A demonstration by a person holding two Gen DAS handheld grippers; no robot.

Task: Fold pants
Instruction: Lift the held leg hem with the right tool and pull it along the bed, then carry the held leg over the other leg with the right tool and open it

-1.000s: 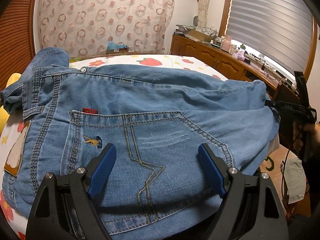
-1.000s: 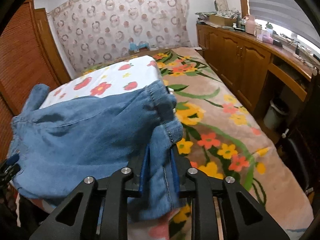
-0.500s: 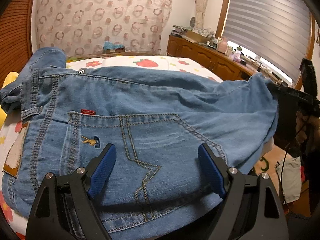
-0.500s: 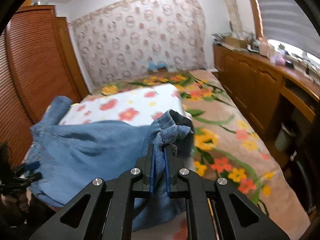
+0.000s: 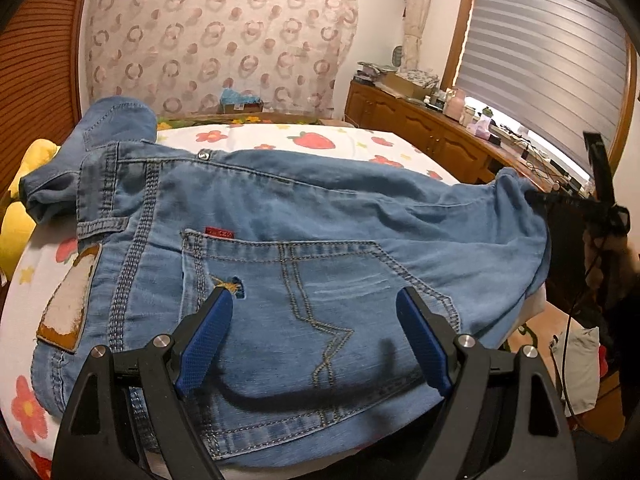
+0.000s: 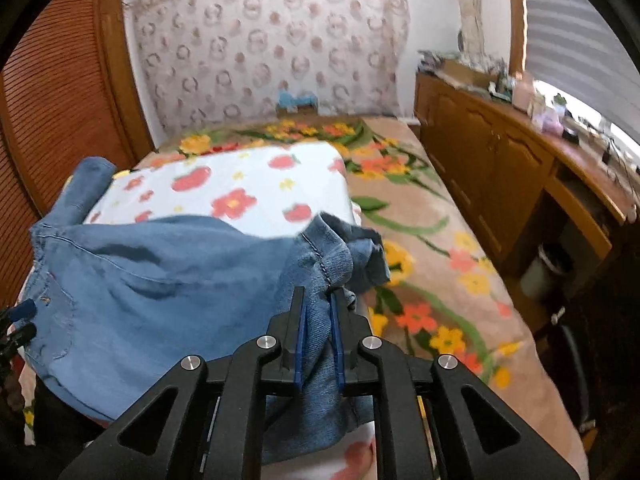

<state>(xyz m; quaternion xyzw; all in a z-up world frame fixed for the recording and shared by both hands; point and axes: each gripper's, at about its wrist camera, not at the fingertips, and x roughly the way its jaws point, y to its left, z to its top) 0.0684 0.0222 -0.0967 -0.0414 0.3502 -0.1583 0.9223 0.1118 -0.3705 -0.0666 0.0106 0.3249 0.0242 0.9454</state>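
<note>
Blue denim pants (image 5: 304, 240) spread across the strawberry-print sheet (image 5: 320, 140), back pocket (image 5: 320, 280) up, waistband toward the sheet's left edge. Left gripper (image 5: 316, 340) gaping wide above the back pocket, 2 blue pads clear of the cloth. Right gripper (image 6: 318, 336) at the sheet's right edge, pinching a bunched fold of the pants, jaws easing apart slightly with denim between them

Both wrist cameras look down close over the blue denim pants (image 5: 320, 240) (image 6: 160, 280), from the bed's near edge, toward the circle-patterned curtain (image 5: 220, 40) (image 6: 272, 40).
</note>
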